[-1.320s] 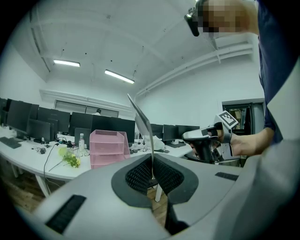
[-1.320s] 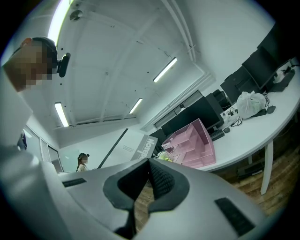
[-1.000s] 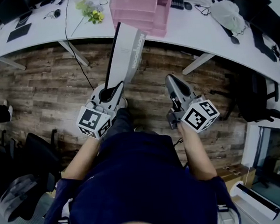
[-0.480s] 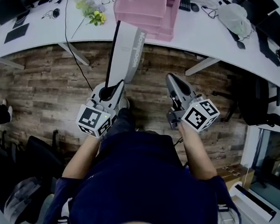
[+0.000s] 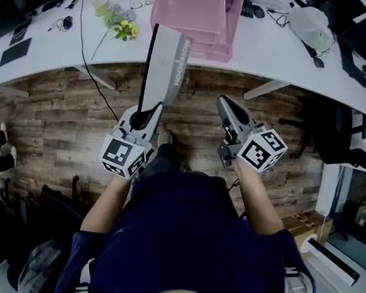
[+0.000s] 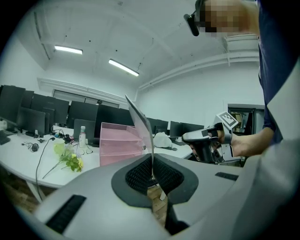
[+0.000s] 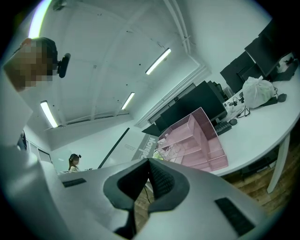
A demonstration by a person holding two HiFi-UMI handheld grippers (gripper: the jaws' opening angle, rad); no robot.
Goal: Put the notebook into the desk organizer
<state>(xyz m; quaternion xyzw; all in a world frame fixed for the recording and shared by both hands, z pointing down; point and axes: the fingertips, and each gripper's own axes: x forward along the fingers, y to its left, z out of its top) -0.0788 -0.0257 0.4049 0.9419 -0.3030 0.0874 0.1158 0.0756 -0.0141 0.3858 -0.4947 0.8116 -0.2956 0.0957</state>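
Left gripper (image 5: 146, 116): jaws pinching near edge of grey notebook (image 5: 170, 63). Notebook held on edge above wood floor (image 5: 58, 122), short of pink desk organizer (image 5: 199, 9) on white desk (image 5: 276, 43). Right gripper (image 5: 225, 105): jaws pressed together, empty.

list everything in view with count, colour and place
notebook: 1, grey, clamped in the left gripper
organizer: 1, pink, on the desk beyond the notebook
desk: 1, white, curved, across the top
flowers: 1 bunch, yellow-green, on the desk left of the organizer
bag: 1, white, on the desk at right
monitors: several, black, along the desk
floor: 1, brown wood, below the desk
left gripper: 1, grey, shut on the notebook
right gripper: 1, grey, shut, empty
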